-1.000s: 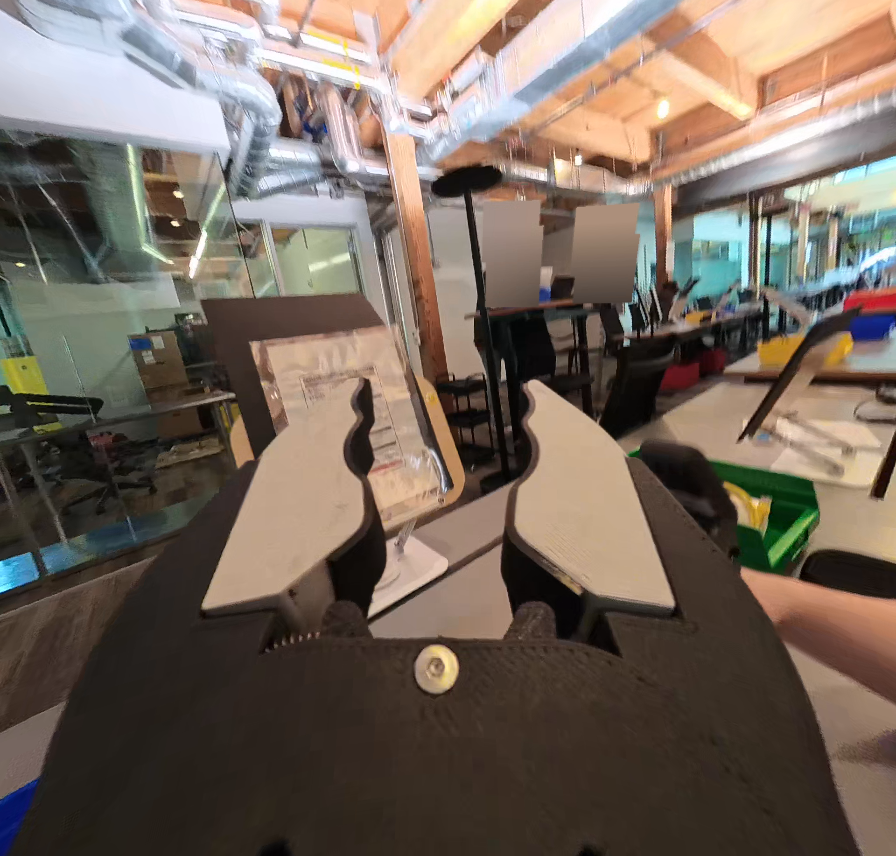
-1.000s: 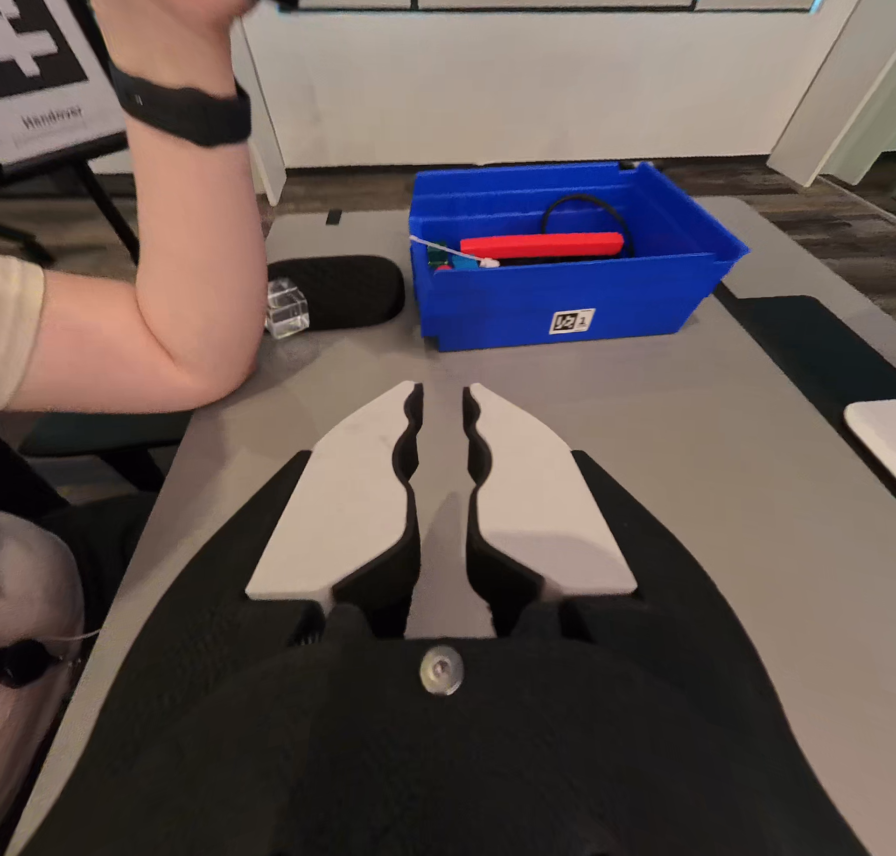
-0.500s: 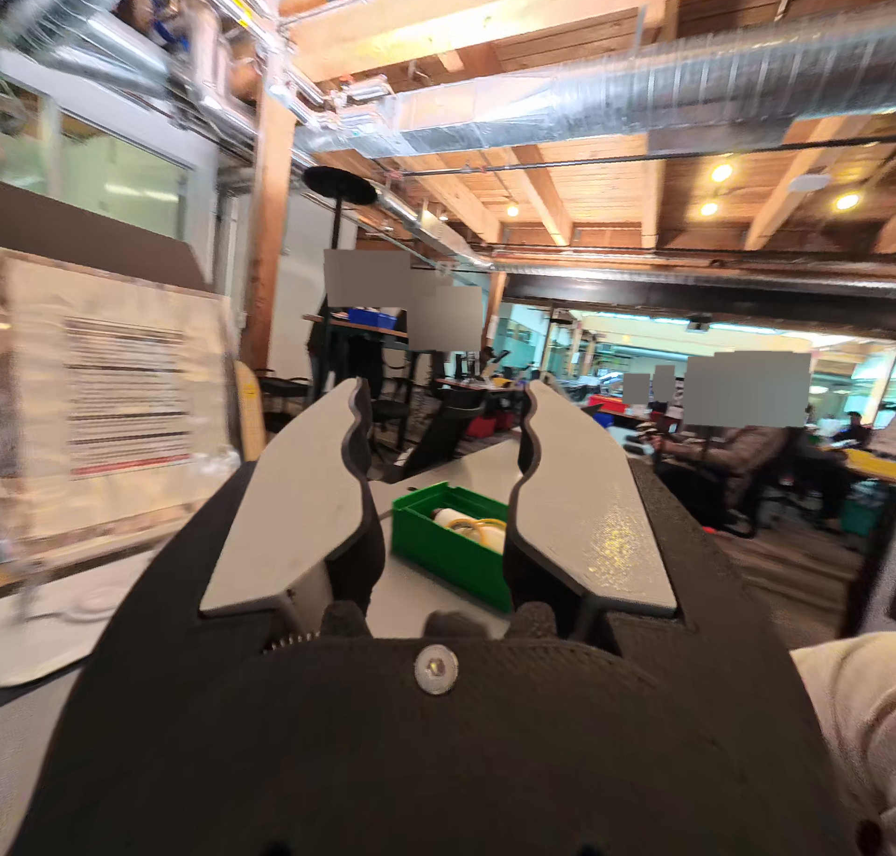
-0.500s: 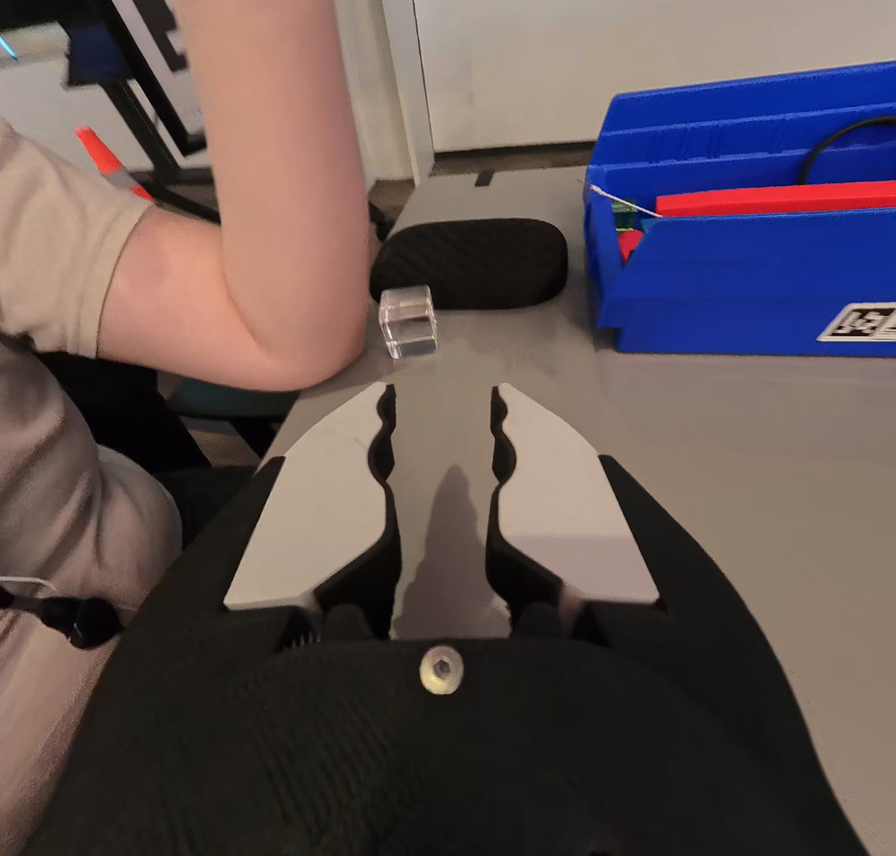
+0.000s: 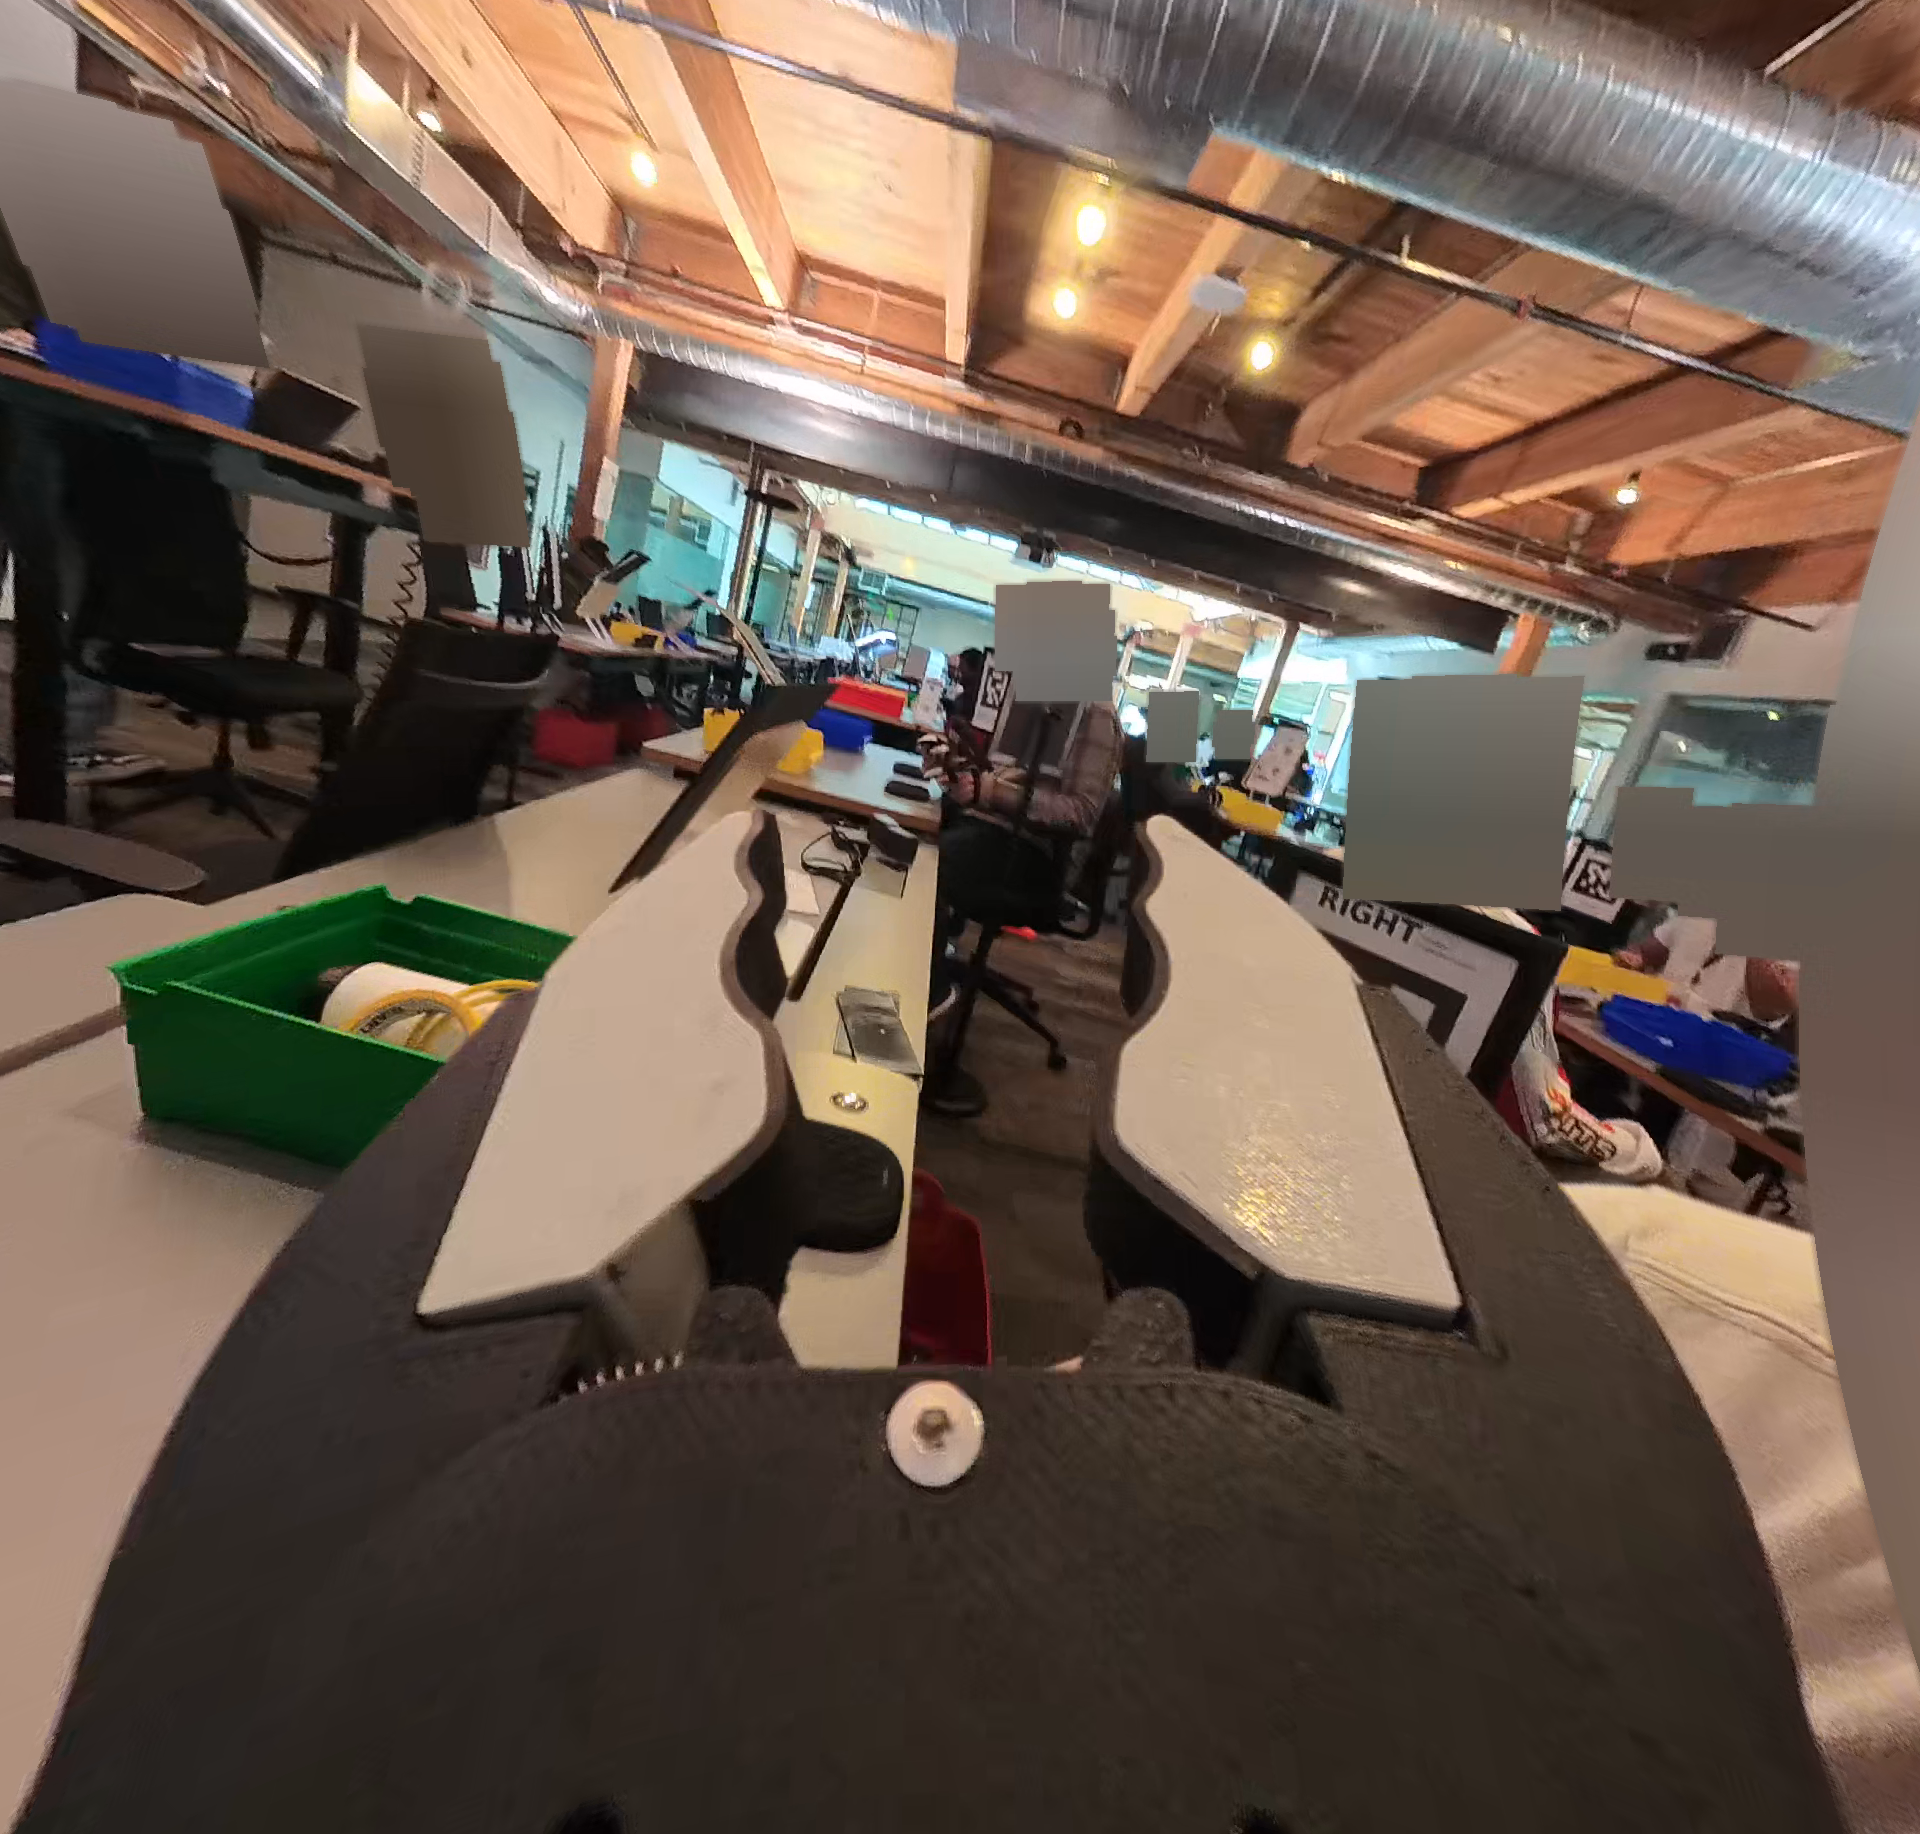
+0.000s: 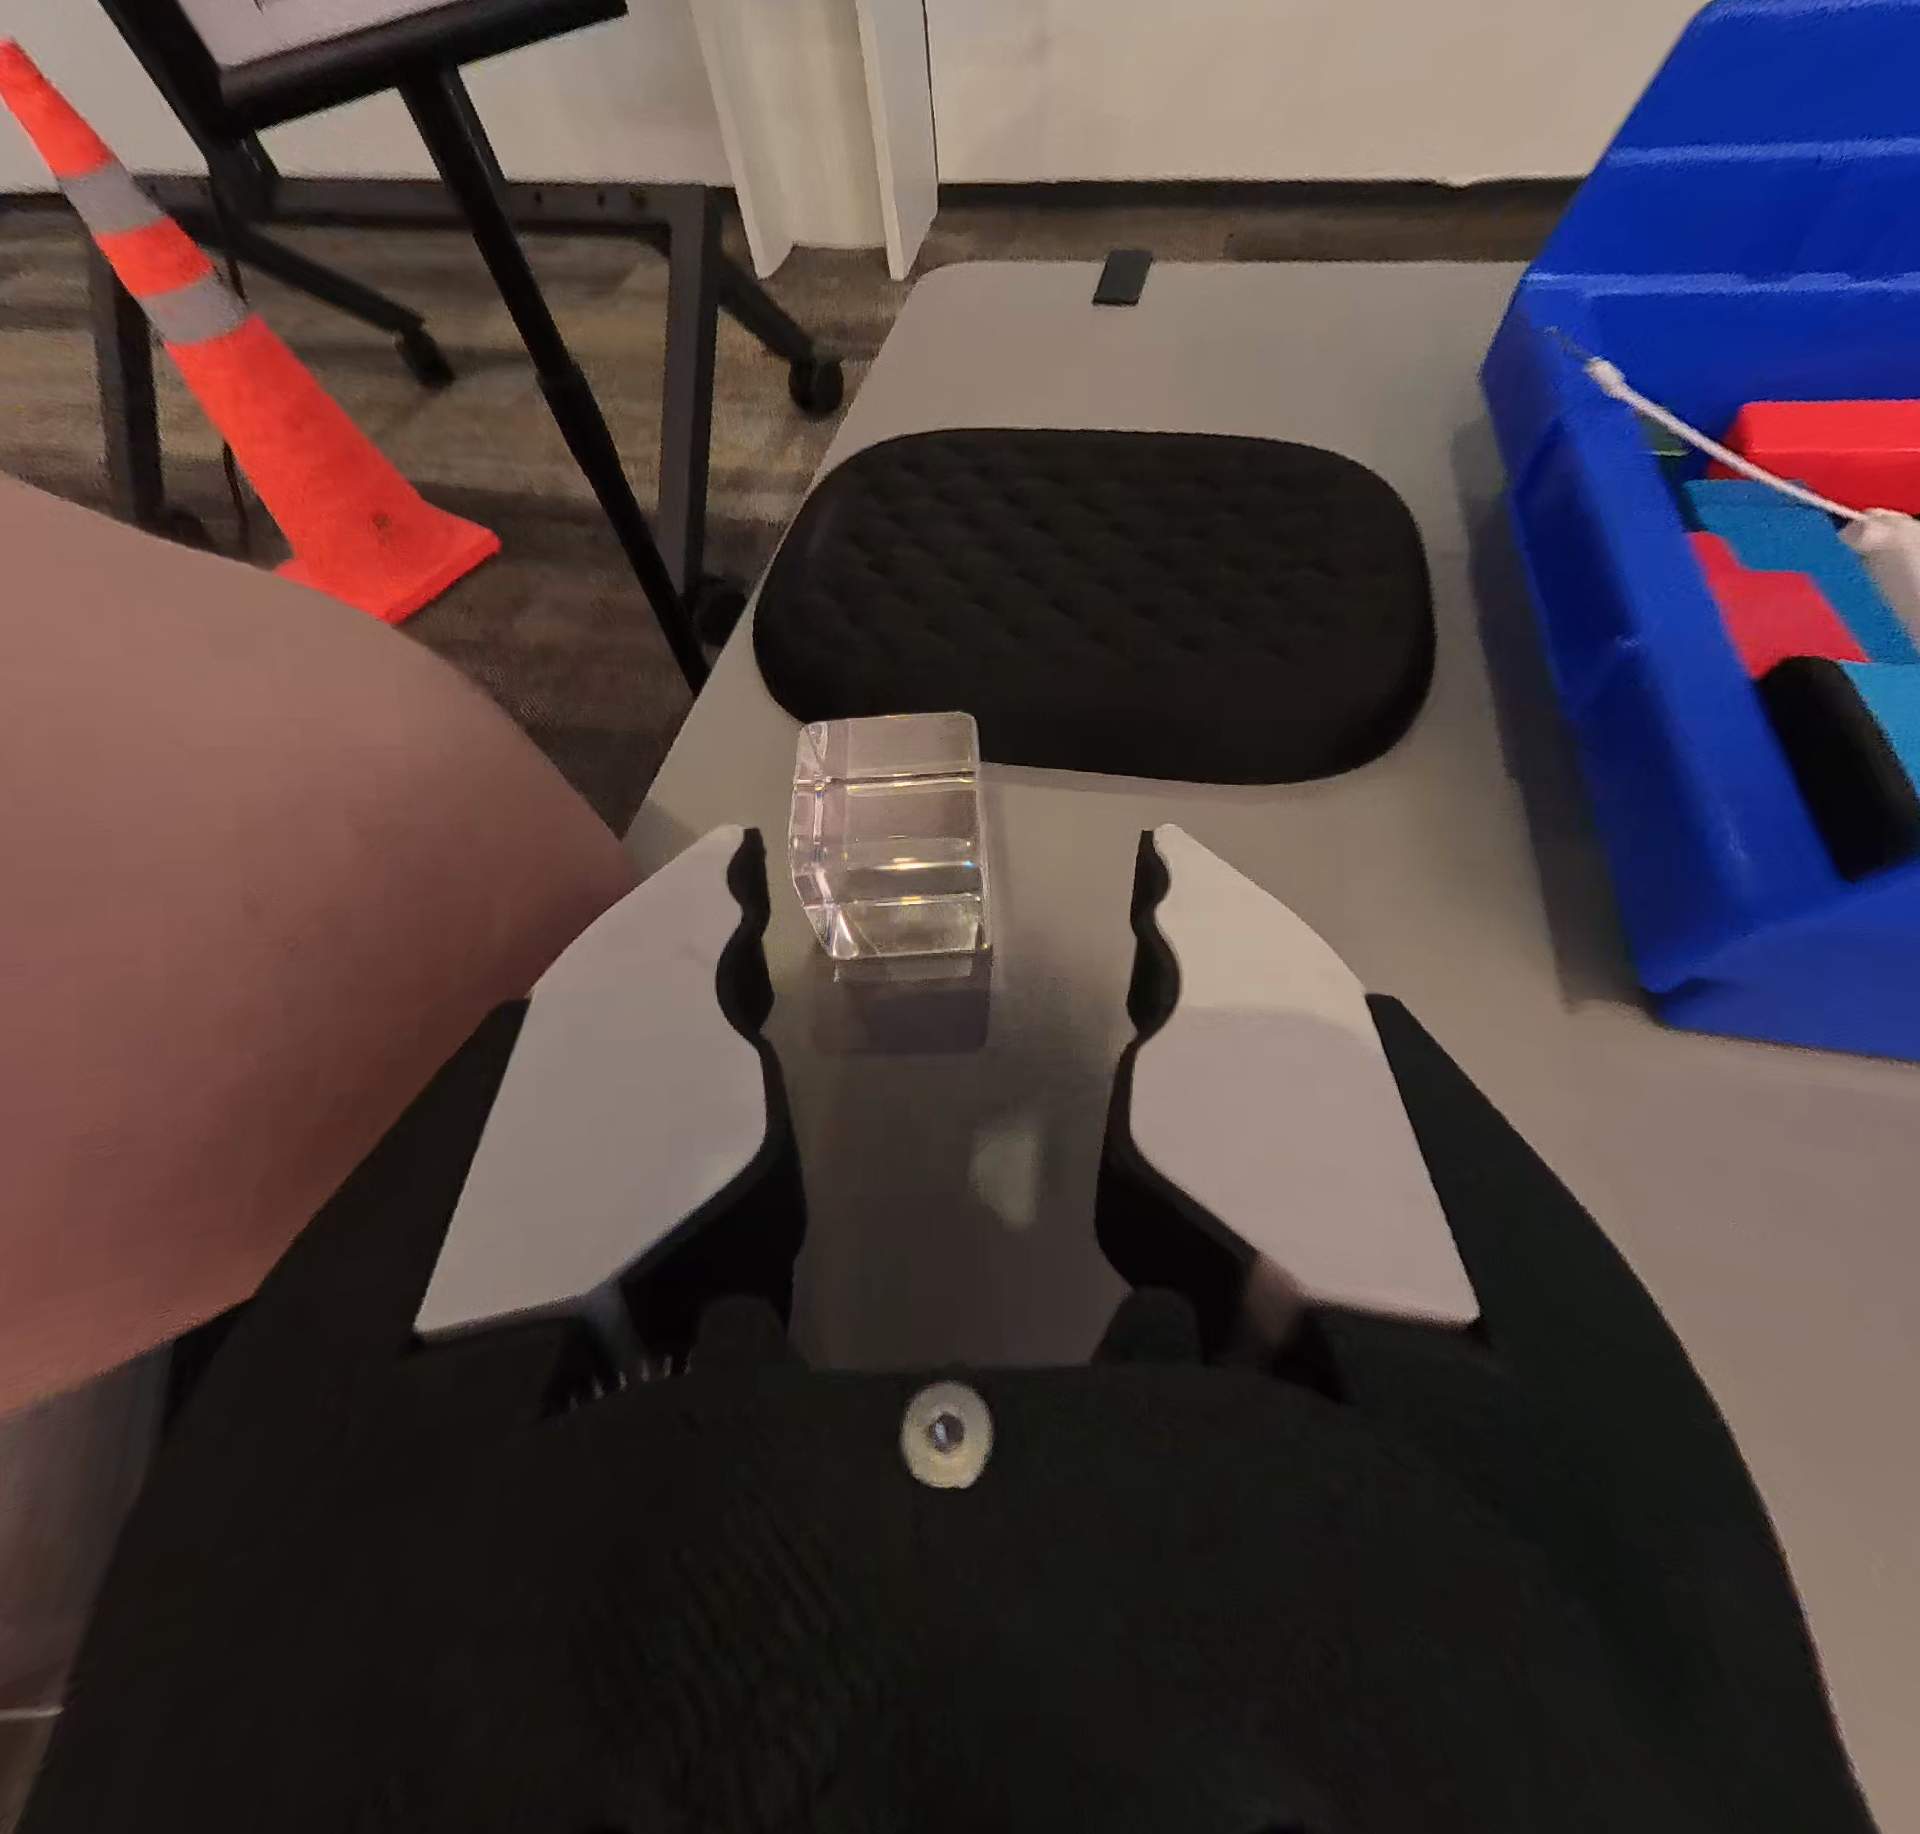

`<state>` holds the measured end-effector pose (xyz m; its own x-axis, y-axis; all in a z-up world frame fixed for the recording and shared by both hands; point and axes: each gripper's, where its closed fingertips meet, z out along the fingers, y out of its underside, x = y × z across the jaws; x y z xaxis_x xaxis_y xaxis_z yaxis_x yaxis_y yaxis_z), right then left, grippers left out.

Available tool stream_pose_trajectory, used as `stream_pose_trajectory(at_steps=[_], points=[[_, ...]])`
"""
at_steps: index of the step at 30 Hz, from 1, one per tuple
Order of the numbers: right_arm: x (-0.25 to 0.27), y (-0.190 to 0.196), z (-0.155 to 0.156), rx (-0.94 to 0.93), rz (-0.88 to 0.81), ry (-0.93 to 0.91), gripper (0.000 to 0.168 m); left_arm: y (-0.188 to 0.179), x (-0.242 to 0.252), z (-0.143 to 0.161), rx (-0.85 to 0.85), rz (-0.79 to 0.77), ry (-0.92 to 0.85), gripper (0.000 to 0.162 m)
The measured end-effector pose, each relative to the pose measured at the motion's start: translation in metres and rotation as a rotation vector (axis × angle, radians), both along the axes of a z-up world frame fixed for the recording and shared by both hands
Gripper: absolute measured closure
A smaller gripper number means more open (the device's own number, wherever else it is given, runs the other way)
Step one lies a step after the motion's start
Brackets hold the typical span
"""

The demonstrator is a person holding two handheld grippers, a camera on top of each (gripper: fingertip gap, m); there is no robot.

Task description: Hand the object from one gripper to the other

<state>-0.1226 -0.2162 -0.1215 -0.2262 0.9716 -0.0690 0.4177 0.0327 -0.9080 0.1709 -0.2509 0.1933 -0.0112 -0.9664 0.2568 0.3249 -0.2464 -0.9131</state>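
Clear cube [image 6: 888,839], a small block of see-through plastic or glass, sits on the grey table [image 6: 1299,1005] just in front of a black quilted pad [image 6: 1096,605], touching or nearly touching its near edge. The right gripper [image 6: 940,844] hangs low over the table with its jaws spread wide and nothing between them; the cube lies at the mouth of the gap, nearer the left fingertip [image 6: 727,849] than the right one. A bare arm [image 6: 260,901] fills the left of this view, close beside the gripper.

The step in hand looks like the first pick-up, ahead of any handover. To do it well, shift the right gripper a little to its left so the cube is centred, then slide forward until the flat side faces sit well inside the pads, not at the tips. The faces look smooth and hard, so it may slip or skate toward the pad if pushed; close squarely on two parallel faces, and gently. Keep the fingertips just clear of the table to avoid scraping.

The left gripper [image 5: 951,844] is also wide open and empty, held up and pointing out across the room, with a green bin [image 5: 239,1046] on the table to its left. It is well placed to wait, and should turn toward the cube only once that is lifted
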Motion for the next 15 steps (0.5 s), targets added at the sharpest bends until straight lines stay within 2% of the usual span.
stream_pose_trajectory(at_steps=[6,7,8,10,12,15], points=[[-0.016,-0.013,-0.023,0.121,0.039,-0.136,0.101,0.002,0.005,-0.004,0.03,0.025,0.019,0.101],[-0.017,-0.012,-0.029,0.142,0.038,-0.178,0.105,0.004,0.006,-0.005,0.038,0.037,0.027,0.102],[-0.018,-0.014,-0.033,0.155,0.052,-0.207,0.121,0.007,0.008,-0.007,0.048,0.052,0.036,0.102],[-0.018,-0.006,-0.031,0.169,0.01,-0.217,0.122,0.013,0.01,-0.011,0.073,0.081,0.062,0.104],[-0.008,0.007,-0.012,0.094,-0.037,-0.175,0.122,0.017,0.009,-0.014,0.105,0.098,0.109,0.105],[0.025,0.043,0.043,-0.188,-0.112,-0.022,0.123,0.023,-0.007,-0.009,0.142,0.115,0.123,0.103]])
